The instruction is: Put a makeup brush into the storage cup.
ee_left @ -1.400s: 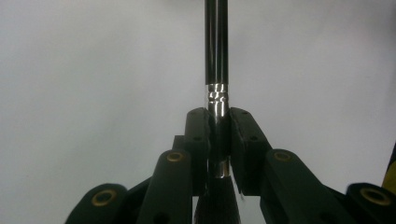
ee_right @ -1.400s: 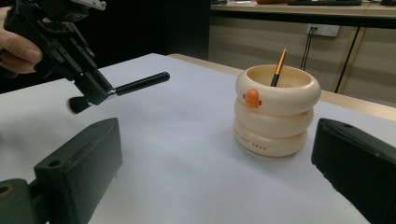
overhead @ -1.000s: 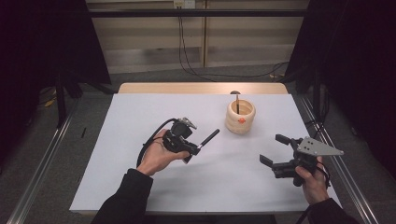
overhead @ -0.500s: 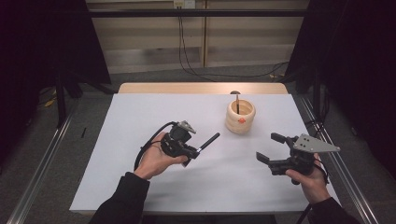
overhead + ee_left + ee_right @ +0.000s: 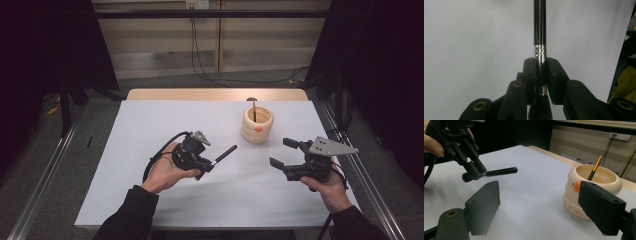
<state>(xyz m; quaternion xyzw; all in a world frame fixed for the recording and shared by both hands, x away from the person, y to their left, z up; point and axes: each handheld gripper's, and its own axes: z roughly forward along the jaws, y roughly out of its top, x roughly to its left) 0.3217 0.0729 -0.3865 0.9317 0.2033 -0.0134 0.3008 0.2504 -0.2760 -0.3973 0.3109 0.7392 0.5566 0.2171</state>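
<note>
My left gripper (image 5: 206, 164) hovers over the white table's left-middle, shut on a black brush (image 5: 224, 153) at its silver ferrule (image 5: 540, 51). The brush's handle points right, toward my right gripper (image 5: 282, 152). In the left gripper view the pads (image 5: 530, 68) clamp the ferrule and the handle (image 5: 539, 25) runs straight up. The right gripper stands open near the right edge; its jaws have just been closing a little with nothing between them. The right gripper view shows the left gripper (image 5: 475, 171) with the brush handle (image 5: 501, 172) off to the left.
A cream ribbed holder (image 5: 257, 129) stands right of centre toward the back, with a thin orange-tipped stick (image 5: 254, 111) leaning in it. It lies close ahead in the right gripper view (image 5: 574, 202). White sheet (image 5: 150, 125) covers the table; metal rails flank it.
The right gripper's jaws stand a little narrower than a second ago and the hand has edged slightly left. The left gripper and brush have kept still.
</note>
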